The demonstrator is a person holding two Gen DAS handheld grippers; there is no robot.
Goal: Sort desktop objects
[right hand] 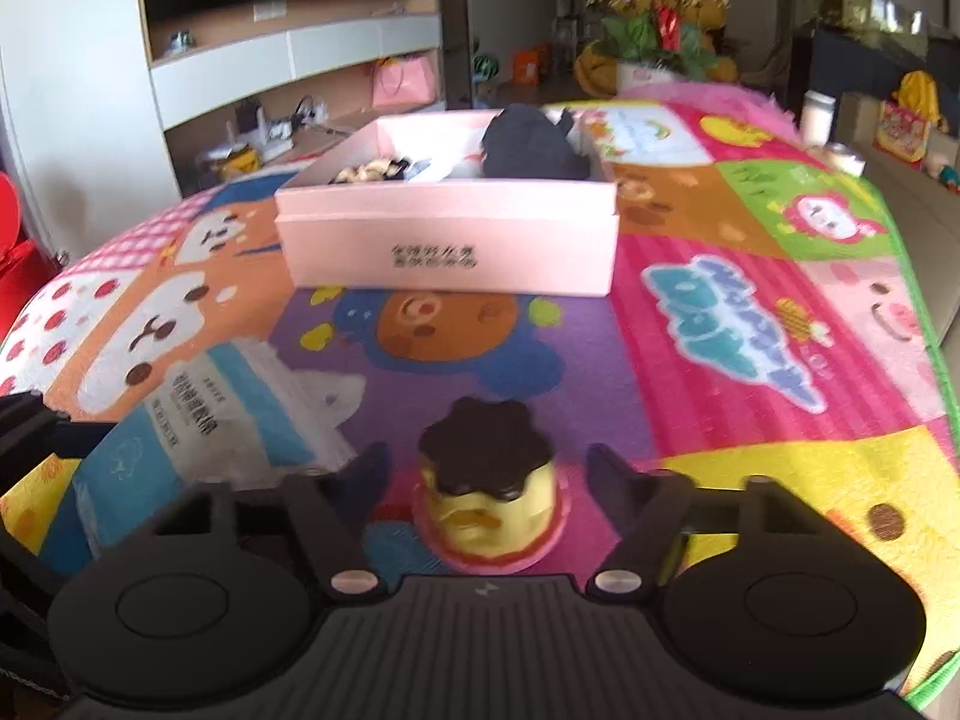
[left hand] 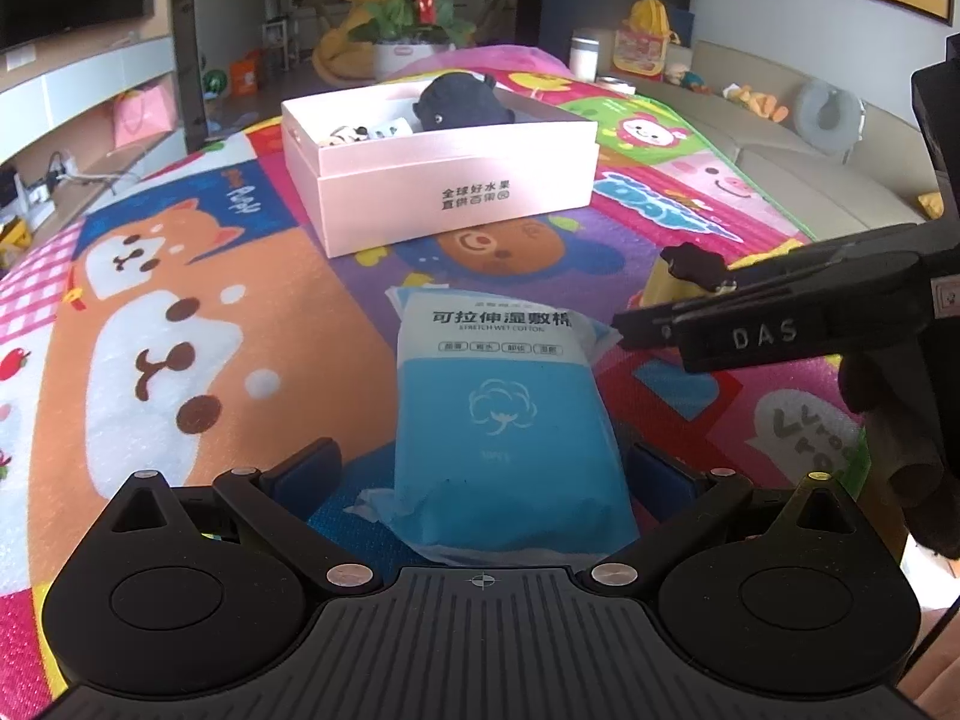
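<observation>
Between the fingers of my right claw (right hand: 486, 468) stands a small yellow pudding toy (right hand: 489, 501) with a dark scalloped top and a pink base, upright on the play mat (right hand: 750, 360). The jaws stand to either side of it with a gap on both flanks, so I read them as released, not pressing on it. Just beside it to the left lies the blue and white wet cotton pack (right hand: 180, 420), flat on the mat.

Through the left wrist camera that same pack (left hand: 510, 420) lies lengthwise between the fingers of my left claw (left hand: 489, 474), its near end almost at the camera. The blue pads stand apart from the pack's sides (the right one is partly hidden behind the pack's edge), so this claw is released too. The right claw's fingers (left hand: 690, 324) reach in from the right edge, with the toy's dark top (left hand: 696, 267) showing just behind them.

Further back on the mat sits the open pink box (left hand: 456, 204), printed with dark characters on its front. Inside it I see a dark plush toy (left hand: 462, 102) at the right and some small black-and-white items (left hand: 360, 133) at the left, too small to identify.
</observation>
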